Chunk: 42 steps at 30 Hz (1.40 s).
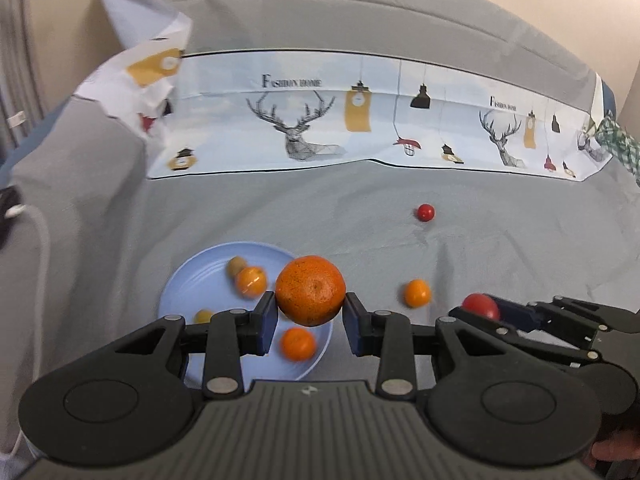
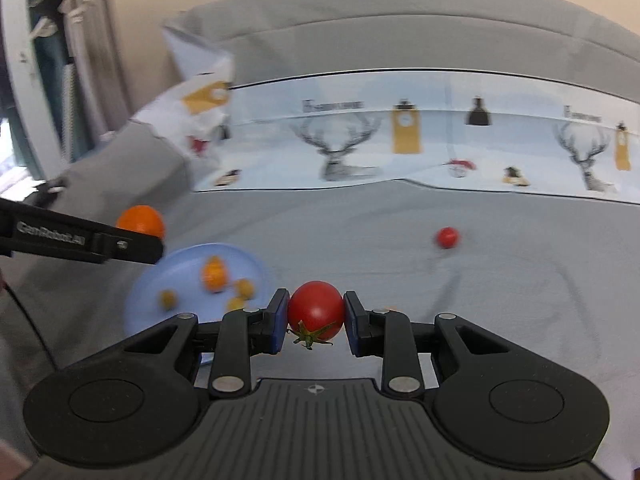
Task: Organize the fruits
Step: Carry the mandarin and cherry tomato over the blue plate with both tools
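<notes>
Orange, pitted rind: one mandarin (image 1: 310,290), gripped at its sides between the blue pads of the left tongs (image 1: 310,322), held in the air above the near right rim of a plate.

Red, glossy skin, green calyx hanging underneath: one tomato (image 2: 315,309), clamped between the pads of the right tongs (image 2: 315,322), off the surface. In the left wrist view the same tomato (image 1: 481,306) and right tongs (image 1: 486,312) show at lower right.

Pale blue round plate (image 1: 192,280), lying on the grey cloth (image 1: 500,240). Contents: two small orange fruits, one at the back (image 1: 251,281), one at the front (image 1: 298,344) below the mandarin; one dull yellow-brown fruit (image 1: 236,265) touching the back orange one; one small yellow fruit (image 1: 204,315) at the near left, partly behind the tongs' linkage. All are blurred.

Loose on the cloth: one small orange fruit (image 1: 417,293), right of the plate, between the two tongs; one small red cherry tomato (image 1: 425,213), farther back and well apart from the rest.

Grey cloth, creased, covers the whole surface and rises at the back.

Printed sheet (image 1: 360,120), pale ground with stag heads, hanging lamps and the words "Fashion Home", lies in a band across the far side, its left end crumpled upward.
</notes>
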Each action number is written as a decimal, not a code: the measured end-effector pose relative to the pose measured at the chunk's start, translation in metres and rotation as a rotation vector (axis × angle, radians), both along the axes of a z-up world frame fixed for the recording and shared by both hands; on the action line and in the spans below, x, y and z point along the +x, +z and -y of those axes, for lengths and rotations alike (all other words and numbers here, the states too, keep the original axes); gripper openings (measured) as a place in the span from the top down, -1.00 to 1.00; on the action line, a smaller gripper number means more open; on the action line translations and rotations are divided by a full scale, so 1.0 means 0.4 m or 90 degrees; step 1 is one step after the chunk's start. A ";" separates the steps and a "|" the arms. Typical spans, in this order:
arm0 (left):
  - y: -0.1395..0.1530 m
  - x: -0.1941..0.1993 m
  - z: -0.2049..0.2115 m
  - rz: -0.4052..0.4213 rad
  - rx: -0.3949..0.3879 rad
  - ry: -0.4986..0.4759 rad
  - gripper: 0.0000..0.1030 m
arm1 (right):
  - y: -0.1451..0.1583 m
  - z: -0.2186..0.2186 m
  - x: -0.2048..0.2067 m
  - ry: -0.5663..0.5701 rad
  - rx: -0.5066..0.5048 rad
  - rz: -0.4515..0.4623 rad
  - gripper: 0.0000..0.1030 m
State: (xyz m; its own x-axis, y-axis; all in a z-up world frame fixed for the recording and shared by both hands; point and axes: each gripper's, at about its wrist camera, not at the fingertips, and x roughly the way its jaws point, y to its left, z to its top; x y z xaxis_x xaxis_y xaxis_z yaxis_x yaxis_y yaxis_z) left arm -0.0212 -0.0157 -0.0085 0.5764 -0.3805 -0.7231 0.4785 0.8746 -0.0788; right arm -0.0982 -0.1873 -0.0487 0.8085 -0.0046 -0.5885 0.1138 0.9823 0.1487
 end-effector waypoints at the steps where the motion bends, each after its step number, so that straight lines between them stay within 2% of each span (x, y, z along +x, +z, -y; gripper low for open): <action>1: 0.004 -0.015 -0.018 0.003 -0.001 0.003 0.23 | 0.006 -0.023 -0.008 0.010 0.002 0.000 0.41; 8: 0.019 -0.099 -0.125 0.011 -0.017 0.029 0.23 | 0.040 -0.149 -0.069 0.069 -0.021 0.006 0.41; 15: 0.021 -0.134 -0.196 0.018 -0.027 0.054 0.23 | 0.061 -0.211 -0.108 0.092 -0.052 0.011 0.41; 24: 0.021 -0.143 -0.234 0.015 -0.041 0.075 0.23 | 0.073 -0.243 -0.113 0.104 -0.074 0.013 0.41; 42: 0.021 -0.138 -0.238 0.011 -0.046 0.078 0.23 | 0.069 -0.246 -0.109 0.110 -0.077 0.006 0.41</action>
